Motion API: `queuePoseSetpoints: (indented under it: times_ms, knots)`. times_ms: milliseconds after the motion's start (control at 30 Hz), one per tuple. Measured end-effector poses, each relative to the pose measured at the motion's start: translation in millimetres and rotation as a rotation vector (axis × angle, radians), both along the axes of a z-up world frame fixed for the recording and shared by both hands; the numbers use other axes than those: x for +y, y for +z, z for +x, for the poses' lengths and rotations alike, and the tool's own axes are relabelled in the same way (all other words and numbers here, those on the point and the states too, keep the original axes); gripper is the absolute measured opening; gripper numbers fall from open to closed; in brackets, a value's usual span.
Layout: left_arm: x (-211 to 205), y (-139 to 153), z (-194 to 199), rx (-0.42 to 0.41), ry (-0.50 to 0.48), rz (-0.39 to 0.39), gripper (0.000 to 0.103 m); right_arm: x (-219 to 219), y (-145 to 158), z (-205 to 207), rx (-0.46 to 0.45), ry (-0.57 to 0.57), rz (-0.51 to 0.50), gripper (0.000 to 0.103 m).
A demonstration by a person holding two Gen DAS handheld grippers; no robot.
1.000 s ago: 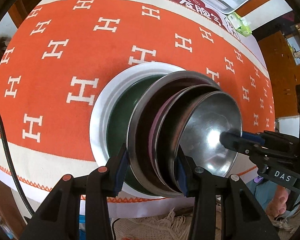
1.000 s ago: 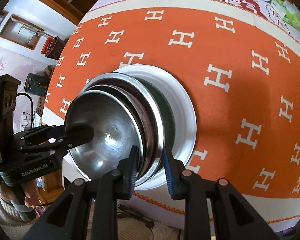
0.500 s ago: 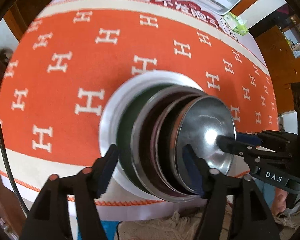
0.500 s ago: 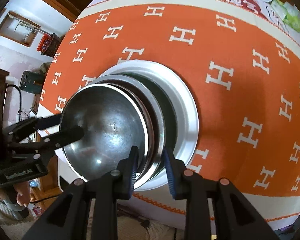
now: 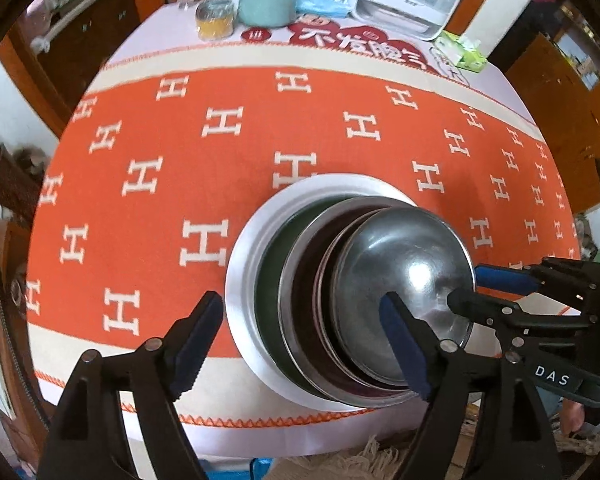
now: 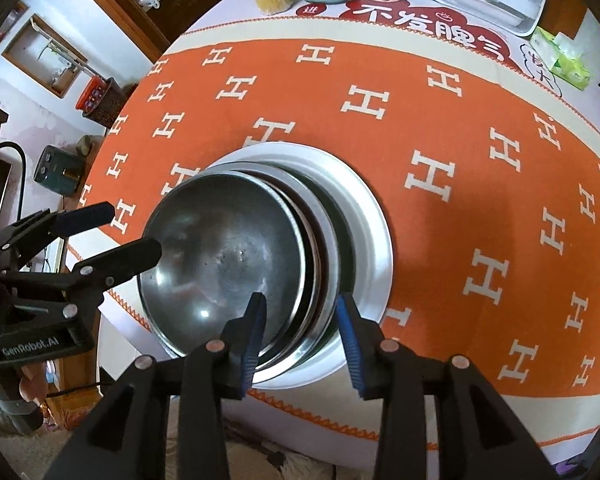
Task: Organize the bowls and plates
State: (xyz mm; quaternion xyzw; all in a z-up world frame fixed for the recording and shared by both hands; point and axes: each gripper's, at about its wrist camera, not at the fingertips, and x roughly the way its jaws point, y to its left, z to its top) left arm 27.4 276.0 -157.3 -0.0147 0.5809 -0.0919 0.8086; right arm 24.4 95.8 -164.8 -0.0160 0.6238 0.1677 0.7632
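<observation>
Two grippers hang over a nested stack of plates and bowls on a table (image 5: 112, 396) covered by an orange cloth (image 5: 220, 184) patterned with white "H" letters. Readable writing: "DAS" on the body of the right gripper (image 5: 464, 284) as seen from the left wrist camera, "GenRobot.AI" on the body of the left gripper (image 6: 132, 236) as seen from the right wrist camera, and large white Chinese characters on a red mat (image 6: 432, 24) at the far edge of the table. The stack sits near the front edge of the cloth: a wide white plate (image 5: 244, 256) at the bottom, a dark green dish (image 5: 266, 300) in it, a steel dish with a dark red inside (image 5: 300, 312), and a shiny steel bowl (image 5: 404, 264) on top. A second ago the left gripper's fingers (image 5: 196, 332) pinched the stack's near rims; they have just been opening and now stand spread wide, one outside the white plate and one over the steel bowl, touching nothing, and the view has pulled back to show more of the far table. The right gripper's fingers (image 6: 348, 336) have also just been opening; they straddle the near rims of the stacked dishes, clear of them on both sides.
</observation>
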Motion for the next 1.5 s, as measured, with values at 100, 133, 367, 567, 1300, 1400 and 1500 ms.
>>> queuePoseSetpoints:
  times_ms: [100,133,367,567,1300,1400,1500]
  knots:
    - [-6.2,5.4,-4.5,-0.019,-0.025,0.002,0.081,-2.2,3.1,-5.3,-0.013,-0.022,0.016,0.037]
    - [-7.9,6.2,-5.4,-0.019,-0.030,0.001,0.081,-3.0,4.4,-6.8,-0.018,-0.031,0.019,0.037]
    - [-30.1,20.9,-16.9,-0.054,-0.085,0.012,0.087,-15.3,24.2,-21.5,-0.096,-0.092,0.024,0.037]
    - [-53.6,41.8,-25.7,-0.108,-0.134,0.003,0.092,-29.1,43.4,-37.9,-0.158,-0.126,-0.003,0.037]
    - [-159.6,145.4,-64.6,-0.378,0.056,0.021,0.094,-144.0,141.7,-83.8,-0.517,-0.346,-0.078,0.058]
    - [-180.4,148.7,-72.8,-0.398,0.072,0.037,0.094,-162.1,145.0,-90.4,-0.529,-0.363,-0.080,0.058]
    - [-197.9,150.5,-80.2,-0.418,0.085,0.054,0.094,-176.5,147.8,-97.9,-0.544,-0.371,-0.089,0.058]
